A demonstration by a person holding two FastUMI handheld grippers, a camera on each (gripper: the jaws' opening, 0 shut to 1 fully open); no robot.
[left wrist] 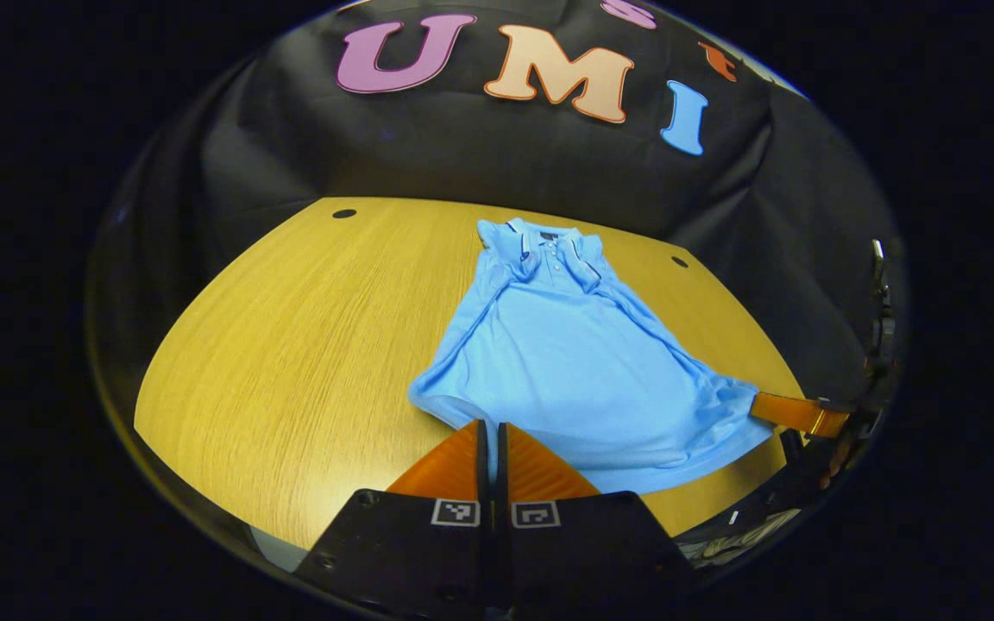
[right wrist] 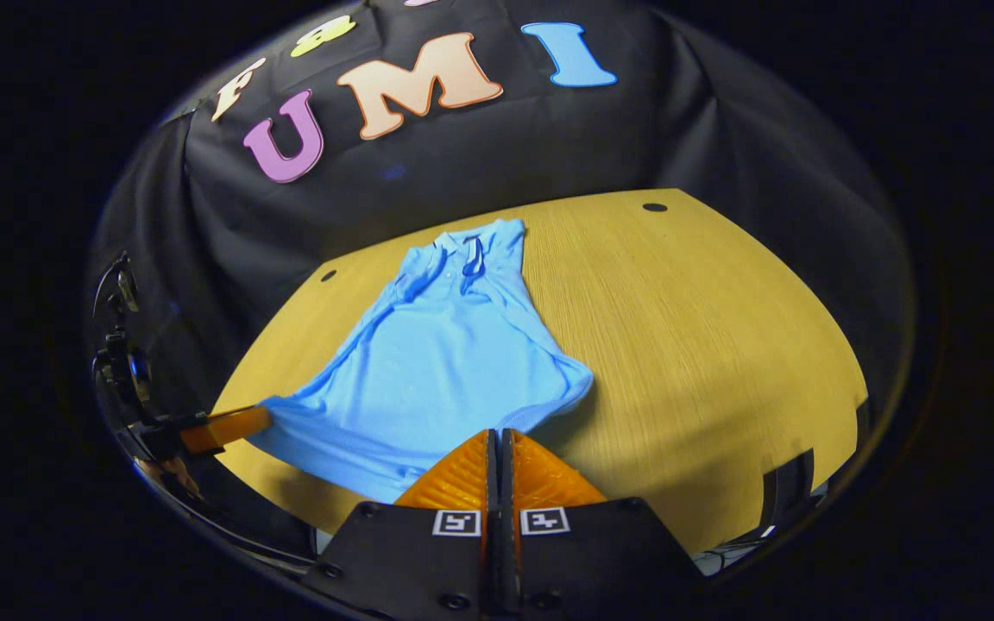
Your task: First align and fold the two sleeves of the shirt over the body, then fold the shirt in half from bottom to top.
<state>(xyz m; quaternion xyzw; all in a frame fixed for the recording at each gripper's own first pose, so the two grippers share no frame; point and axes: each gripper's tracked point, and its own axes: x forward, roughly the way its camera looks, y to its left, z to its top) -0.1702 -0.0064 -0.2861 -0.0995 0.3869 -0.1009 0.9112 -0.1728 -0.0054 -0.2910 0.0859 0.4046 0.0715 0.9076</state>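
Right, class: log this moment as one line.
shirt: sleeves folded in, flat on table | left gripper: shut on hem | right gripper: shut on hem

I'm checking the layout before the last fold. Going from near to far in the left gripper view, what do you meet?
Left gripper's fingers, pressed together on the hem → body of the light blue shirt → its collar → bare far edge of the wooden table → black cloth wall.

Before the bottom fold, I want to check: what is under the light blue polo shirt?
The light blue polo shirt lies on the yellow wooden table. Anything beneath is covered.
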